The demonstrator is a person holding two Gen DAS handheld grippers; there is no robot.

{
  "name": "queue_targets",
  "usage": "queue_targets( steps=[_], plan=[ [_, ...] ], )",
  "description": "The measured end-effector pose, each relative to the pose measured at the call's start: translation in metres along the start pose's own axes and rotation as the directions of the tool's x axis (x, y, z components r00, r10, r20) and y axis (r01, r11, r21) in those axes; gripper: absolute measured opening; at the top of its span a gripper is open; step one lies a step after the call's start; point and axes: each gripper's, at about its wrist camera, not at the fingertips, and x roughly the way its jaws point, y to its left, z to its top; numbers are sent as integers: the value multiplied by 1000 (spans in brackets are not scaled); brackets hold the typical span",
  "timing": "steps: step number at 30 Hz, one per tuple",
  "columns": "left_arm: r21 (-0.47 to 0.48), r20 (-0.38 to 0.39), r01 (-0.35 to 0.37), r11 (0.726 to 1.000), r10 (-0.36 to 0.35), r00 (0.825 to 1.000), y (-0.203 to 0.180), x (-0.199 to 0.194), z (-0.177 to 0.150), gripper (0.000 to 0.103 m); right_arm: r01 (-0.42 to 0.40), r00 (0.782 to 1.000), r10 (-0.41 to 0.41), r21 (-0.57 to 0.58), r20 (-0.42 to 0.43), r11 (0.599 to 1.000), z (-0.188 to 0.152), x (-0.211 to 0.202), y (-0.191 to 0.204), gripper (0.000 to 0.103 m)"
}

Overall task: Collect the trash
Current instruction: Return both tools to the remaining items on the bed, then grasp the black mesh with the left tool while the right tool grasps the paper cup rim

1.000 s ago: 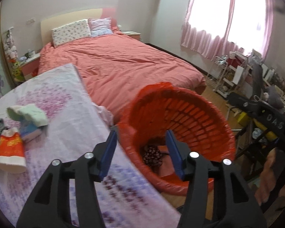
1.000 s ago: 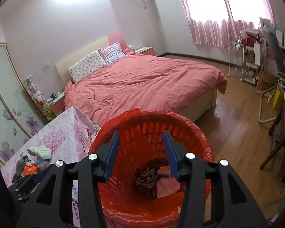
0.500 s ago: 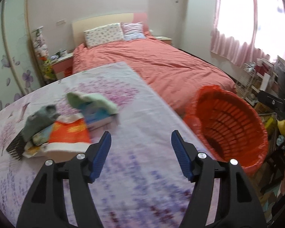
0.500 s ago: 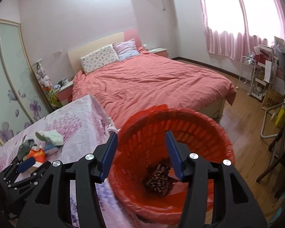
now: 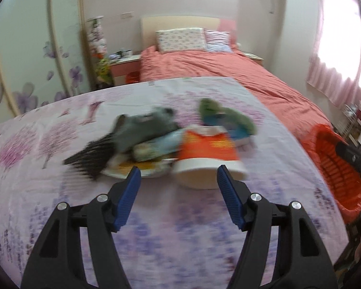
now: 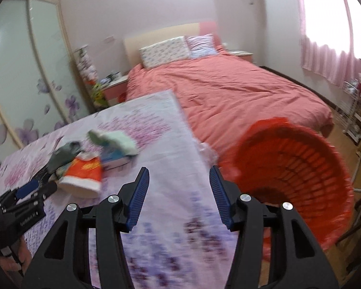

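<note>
Printed cloth table cover (image 5: 60, 130), glossy plastic slatted basket (image 6: 300, 163), ribbed jaws

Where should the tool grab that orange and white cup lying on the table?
Grip the orange cup across its white rim end, probably coming in from the near side with the left tool. It lies tipped over with that wide end facing the open jaws, and nothing sits between them.

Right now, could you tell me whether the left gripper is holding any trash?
No, the left gripper is open with nothing between its fingers, and the orange cup lies on the table just ahead of it.
</note>
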Motion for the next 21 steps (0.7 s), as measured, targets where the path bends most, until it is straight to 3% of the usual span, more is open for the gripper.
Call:
queue_targets(
  steps=[11,21],
  plan=[
    [-120,-6,-122,985,122,993,91,1,-9,65,-135,986,117,-155,-122,979,-18,36,88,53],
    [-157,-8,-137,978,137,990,118,14,-14,65,-109,984,81,-178,-160,978,-20,66,112,41]
  ],
)
